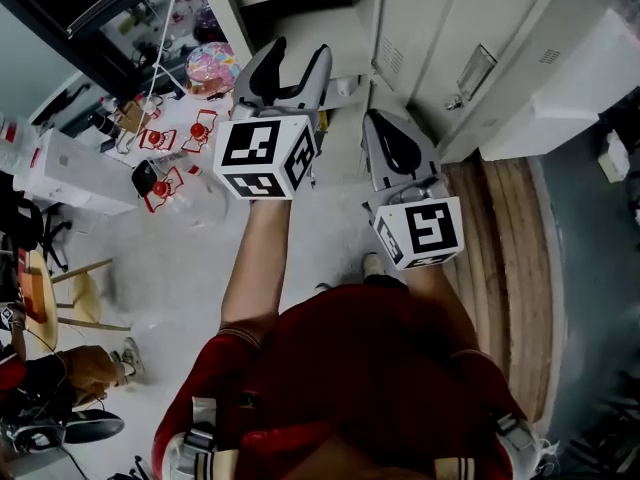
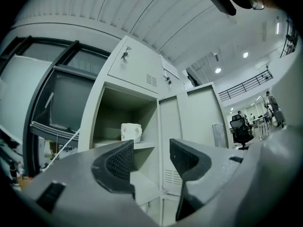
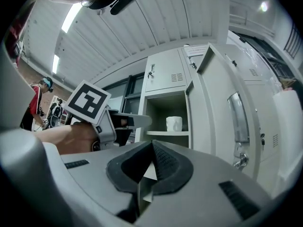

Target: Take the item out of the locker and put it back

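— Grey-white steel locker (image 2: 135,72), shot from three cameras. What is the count, left to right?

— Two grippers, each with one marker cube. One white item, and one compartment standing open. The left gripper (image 1: 293,68) is held up toward the locker, and the right gripper (image 1: 392,140) sits lower, just beside it.

— Where is the item?

— The white item (image 2: 131,132) stands on the shelf inside the open compartment, well apart from both grippers.

— What does each view add?

— Only the head view shows the person's bare forearm (image 1: 255,268) and red top (image 1: 350,368). Only the left gripper view takes in a black office chair (image 2: 241,129) in the hall at right. The right gripper view catches the left gripper side-on and the handle on the open door (image 3: 220,103).

— And the jaws?

— The left jaws are spread wide, with nothing between them and touching nothing; the locker shows through the gap. The right jaws are pressed together tip to tip, pinching nothing.
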Available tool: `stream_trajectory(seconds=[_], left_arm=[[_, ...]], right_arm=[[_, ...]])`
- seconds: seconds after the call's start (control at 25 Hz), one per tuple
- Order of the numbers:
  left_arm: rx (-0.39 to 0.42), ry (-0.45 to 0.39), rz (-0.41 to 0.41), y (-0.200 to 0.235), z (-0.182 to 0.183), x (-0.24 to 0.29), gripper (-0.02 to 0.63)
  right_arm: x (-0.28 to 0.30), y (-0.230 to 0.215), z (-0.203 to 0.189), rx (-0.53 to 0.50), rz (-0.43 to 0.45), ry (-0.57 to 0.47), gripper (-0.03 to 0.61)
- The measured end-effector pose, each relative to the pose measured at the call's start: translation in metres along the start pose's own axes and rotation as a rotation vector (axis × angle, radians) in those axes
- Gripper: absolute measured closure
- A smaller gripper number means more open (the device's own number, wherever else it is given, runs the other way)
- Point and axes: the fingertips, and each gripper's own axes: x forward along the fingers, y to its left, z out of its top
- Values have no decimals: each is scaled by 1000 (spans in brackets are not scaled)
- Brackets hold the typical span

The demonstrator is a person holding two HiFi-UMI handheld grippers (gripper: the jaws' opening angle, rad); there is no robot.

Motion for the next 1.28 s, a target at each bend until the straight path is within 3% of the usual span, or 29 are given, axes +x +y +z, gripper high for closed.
stream_trajectory(seconds=[0.44, 1.28], left_arm=[[41, 24, 107, 12, 4, 77, 388], [89, 115, 252, 47, 0, 187, 388]], right_arm=[[17, -35, -16, 15, -29, 15, 578], [29, -50, -10, 38, 5, -37, 578]])
